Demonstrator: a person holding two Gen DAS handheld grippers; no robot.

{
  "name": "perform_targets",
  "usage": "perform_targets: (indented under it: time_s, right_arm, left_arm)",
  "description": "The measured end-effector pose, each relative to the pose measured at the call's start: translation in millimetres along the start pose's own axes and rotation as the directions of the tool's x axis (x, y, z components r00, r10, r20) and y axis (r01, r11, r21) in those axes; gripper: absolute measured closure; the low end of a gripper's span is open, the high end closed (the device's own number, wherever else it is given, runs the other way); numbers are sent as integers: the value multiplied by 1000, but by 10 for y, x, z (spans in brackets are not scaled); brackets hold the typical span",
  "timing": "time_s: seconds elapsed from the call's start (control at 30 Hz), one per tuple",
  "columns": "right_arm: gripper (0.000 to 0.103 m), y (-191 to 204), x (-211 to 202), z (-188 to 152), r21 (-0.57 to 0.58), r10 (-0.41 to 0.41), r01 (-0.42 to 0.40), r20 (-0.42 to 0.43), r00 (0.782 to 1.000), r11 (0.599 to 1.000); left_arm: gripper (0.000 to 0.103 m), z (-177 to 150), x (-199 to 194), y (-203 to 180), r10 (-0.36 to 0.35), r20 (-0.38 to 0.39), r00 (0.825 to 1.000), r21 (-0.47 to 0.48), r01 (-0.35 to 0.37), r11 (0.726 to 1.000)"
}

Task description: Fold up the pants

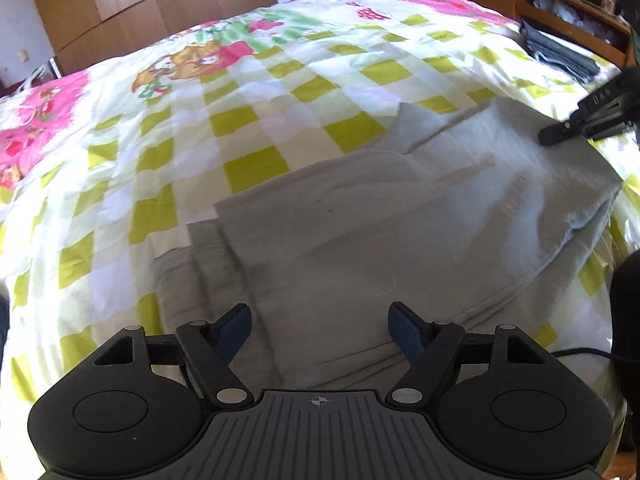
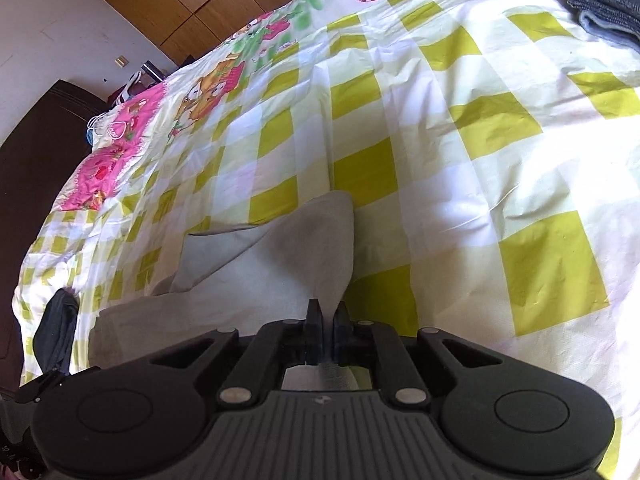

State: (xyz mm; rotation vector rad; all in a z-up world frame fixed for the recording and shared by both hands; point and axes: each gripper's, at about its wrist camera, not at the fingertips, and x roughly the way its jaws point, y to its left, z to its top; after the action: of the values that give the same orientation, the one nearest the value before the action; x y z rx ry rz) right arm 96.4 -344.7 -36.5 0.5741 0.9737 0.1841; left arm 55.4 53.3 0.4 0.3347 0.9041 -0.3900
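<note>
Light grey pants point(image 1: 380, 232) lie partly folded on the checked bedspread point(image 1: 248, 120), with layered edges at the near left. My left gripper point(image 1: 320, 330) is open and empty, hovering over the near edge of the pants. My right gripper point(image 2: 326, 330) is shut on the pants' far edge point(image 2: 304, 248), which rises in a fold to the jaws. It shows in the left wrist view point(image 1: 560, 132) at the right, tips on the cloth's far right corner.
A folded dark grey garment stack point(image 1: 560, 54) lies at the bed's far right, also in the right wrist view point(image 2: 604, 4). A wooden shelf point(image 1: 532, 4) stands beyond it. Wooden wardrobe doors point(image 1: 132, 4) line the back wall. A dark cloth point(image 2: 56, 332) hangs at the bed's left edge.
</note>
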Motion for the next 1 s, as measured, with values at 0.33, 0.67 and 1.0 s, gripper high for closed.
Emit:
perform_targets:
  time_s: [0.33, 0.67, 1.0]
  right_arm:
    - [67, -138, -29, -103, 51, -3, 1, 40, 999, 999]
    - [67, 1394, -171, -859, -577, 116, -109, -24, 993, 809]
    - [67, 2289, 699, -1838, -943, 63, -47, -28, 998, 331]
  left_arm:
    - [26, -14, -14, 169, -21, 25, 999, -107, 23, 994]
    - [53, 25, 96, 249, -84, -42, 996, -99, 79, 992]
    - [50, 67, -20, 533, -149, 1, 989, -138, 148, 979]
